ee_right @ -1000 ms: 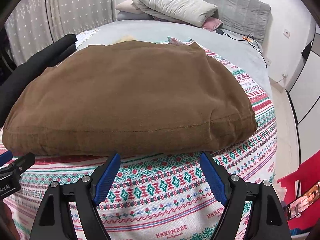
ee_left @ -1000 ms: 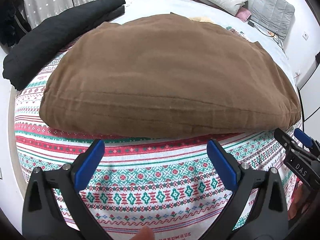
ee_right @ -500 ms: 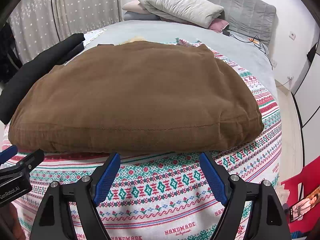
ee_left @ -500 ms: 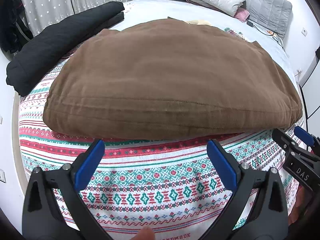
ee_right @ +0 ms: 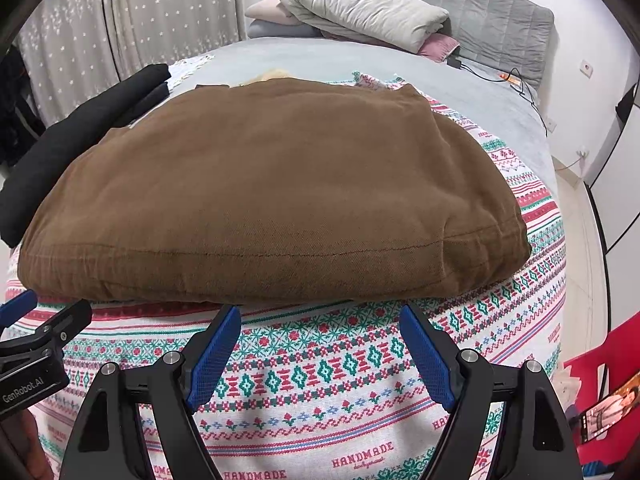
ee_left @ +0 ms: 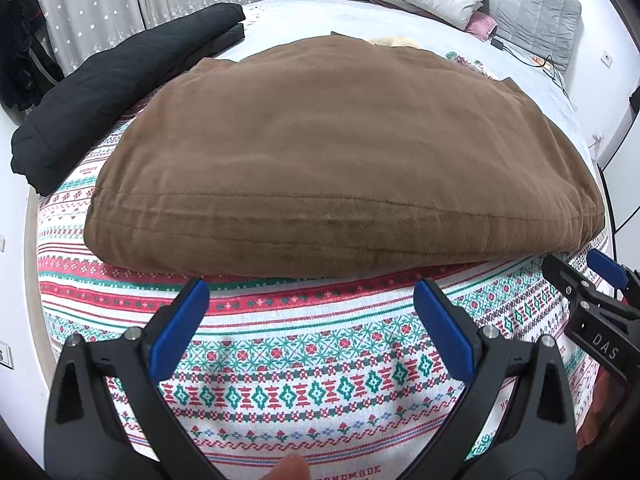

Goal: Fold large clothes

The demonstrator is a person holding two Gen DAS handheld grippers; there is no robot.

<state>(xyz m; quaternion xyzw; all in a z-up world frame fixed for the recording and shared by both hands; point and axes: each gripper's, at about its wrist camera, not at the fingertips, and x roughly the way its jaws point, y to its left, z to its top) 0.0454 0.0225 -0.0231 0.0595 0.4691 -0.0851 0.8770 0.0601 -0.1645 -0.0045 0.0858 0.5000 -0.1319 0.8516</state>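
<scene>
A large brown garment (ee_left: 332, 152) (ee_right: 272, 192) lies folded into a thick flat bundle on a patterned red, green and white cloth (ee_left: 312, 380) (ee_right: 320, 380) spread over the bed. My left gripper (ee_left: 312, 292) hovers open just in front of the bundle's near edge, nothing between its blue pads. My right gripper (ee_right: 320, 316) hangs open too, right before the bundle's near hem, its pads empty. Each gripper shows at the edge of the other's view: the right one (ee_left: 588, 276) at the far right, the left one (ee_right: 44, 312) at the far left.
A folded black garment (ee_left: 120, 80) (ee_right: 80, 136) lies on the bed left of the brown bundle. Pillows (ee_right: 360, 12) and a grey headboard (ee_right: 488, 12) are at the far end, with cables (ee_right: 516, 84) beside them. A red object (ee_right: 600, 392) stands at the bed's right.
Both views have drawn back and tilted up slightly, so the brown bundle sits a little lower and more of the bed's far end shows. Both grippers stay open.
</scene>
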